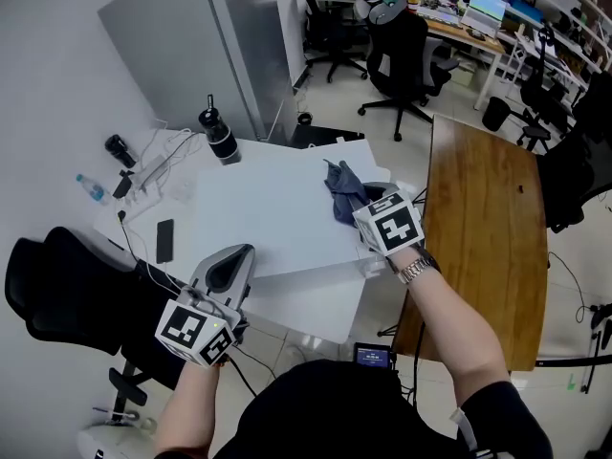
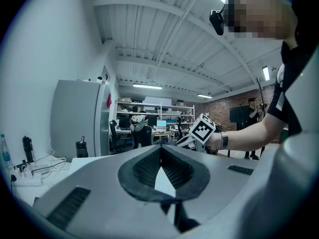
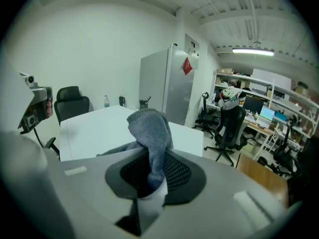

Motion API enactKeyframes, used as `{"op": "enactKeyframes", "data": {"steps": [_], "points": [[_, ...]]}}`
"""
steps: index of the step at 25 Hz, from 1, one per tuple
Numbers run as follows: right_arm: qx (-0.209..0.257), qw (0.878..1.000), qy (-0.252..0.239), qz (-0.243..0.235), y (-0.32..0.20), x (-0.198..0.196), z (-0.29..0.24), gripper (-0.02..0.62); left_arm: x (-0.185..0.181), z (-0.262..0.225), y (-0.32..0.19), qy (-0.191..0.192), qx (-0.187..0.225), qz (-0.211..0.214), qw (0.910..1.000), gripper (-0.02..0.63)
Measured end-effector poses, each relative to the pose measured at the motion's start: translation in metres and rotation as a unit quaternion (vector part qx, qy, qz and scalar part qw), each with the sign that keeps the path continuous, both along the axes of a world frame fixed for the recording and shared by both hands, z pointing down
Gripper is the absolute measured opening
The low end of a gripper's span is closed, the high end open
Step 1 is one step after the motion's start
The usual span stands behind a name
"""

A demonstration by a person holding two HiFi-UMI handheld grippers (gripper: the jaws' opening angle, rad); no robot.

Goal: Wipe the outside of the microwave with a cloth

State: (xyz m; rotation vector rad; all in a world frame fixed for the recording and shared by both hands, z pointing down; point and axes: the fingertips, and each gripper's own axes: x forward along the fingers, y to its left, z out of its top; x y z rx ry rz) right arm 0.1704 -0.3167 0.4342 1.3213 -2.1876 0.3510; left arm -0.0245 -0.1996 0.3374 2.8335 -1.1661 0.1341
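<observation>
A: What's the cloth (image 3: 149, 128) like?
B: Grey-blue, soft, with a nubbly terry weave.
A: The table (image 1: 258, 218)?
B: White, smooth, matt.
A: And the desk (image 1: 478, 237)?
B: Brown wood, faint sheen. The fridge (image 1: 177, 41) looks like matt grey metal.

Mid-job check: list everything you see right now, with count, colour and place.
cloth: one, blue-grey, over the white table's right part
white table: one, centre
tumbler: one, black, table's far edge
phone: one, black, flat on table's left side
water bottle: one, clear with blue cap, table's far left
cables: several, white, beside the tumbler
wooden table: one, brown, right of the white table
cabinet: one, grey, behind the table
office chairs: several, black, background
left gripper: grey, fingers shut, empty
right gripper: grey, fingers shut on the cloth
</observation>
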Motion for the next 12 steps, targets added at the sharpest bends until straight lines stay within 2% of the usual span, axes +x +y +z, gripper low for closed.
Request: {"op": "enactKeyframes", "data": {"steps": [12], "points": [[0.021, 0.999, -0.021, 0.026, 0.001, 0.057, 0.001, 0.064, 0.032, 0.010, 0.005, -0.027, -0.016, 0.010, 0.9995, 0.005]]}}
